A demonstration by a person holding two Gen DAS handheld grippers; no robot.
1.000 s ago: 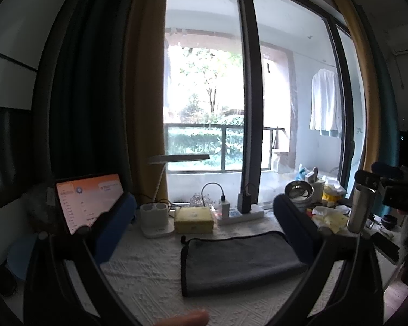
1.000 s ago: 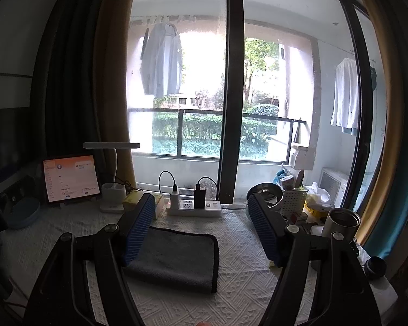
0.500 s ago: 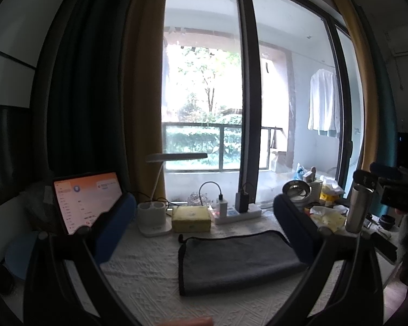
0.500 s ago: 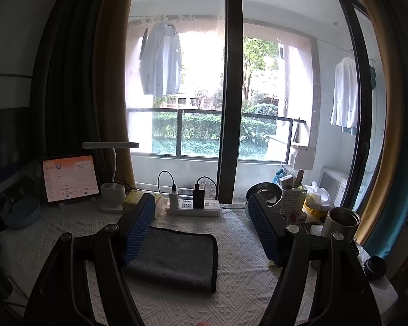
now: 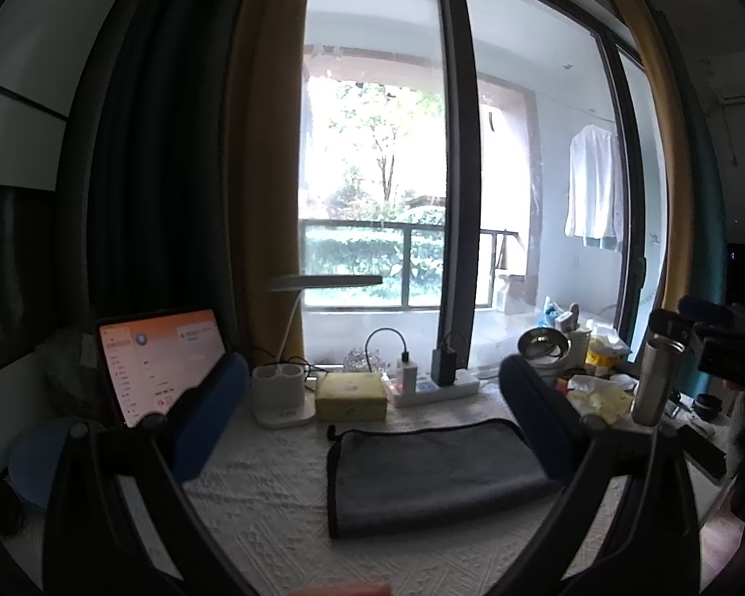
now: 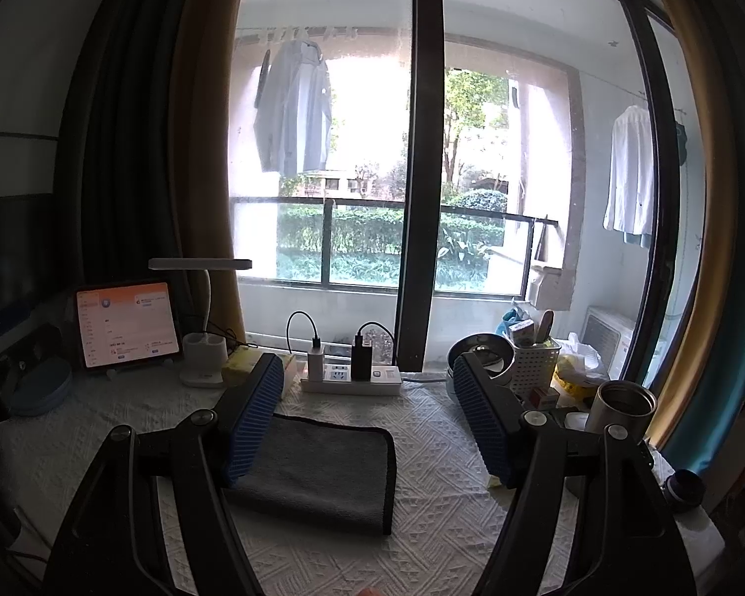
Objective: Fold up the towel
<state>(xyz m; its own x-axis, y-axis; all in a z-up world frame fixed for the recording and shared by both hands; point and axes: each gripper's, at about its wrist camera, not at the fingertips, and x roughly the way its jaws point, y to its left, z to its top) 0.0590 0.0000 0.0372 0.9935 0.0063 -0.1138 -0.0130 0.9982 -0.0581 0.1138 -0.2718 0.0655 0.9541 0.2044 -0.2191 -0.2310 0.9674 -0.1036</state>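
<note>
Dark grey microfibre towel lies flat, already doubled, on white quilted counter. Left tool & right tool both spread wide, empty, held above it. Judged: btwn folds; next needs edge pinch.

Dark grey folded towel lying flat on white textured tablecloth. Left gripper held above, blue-padded fingers spread wide, gripping nothing. Yellow box and white power strip behind. Possibly a fingertip at bottom edge, blurred.
</note>
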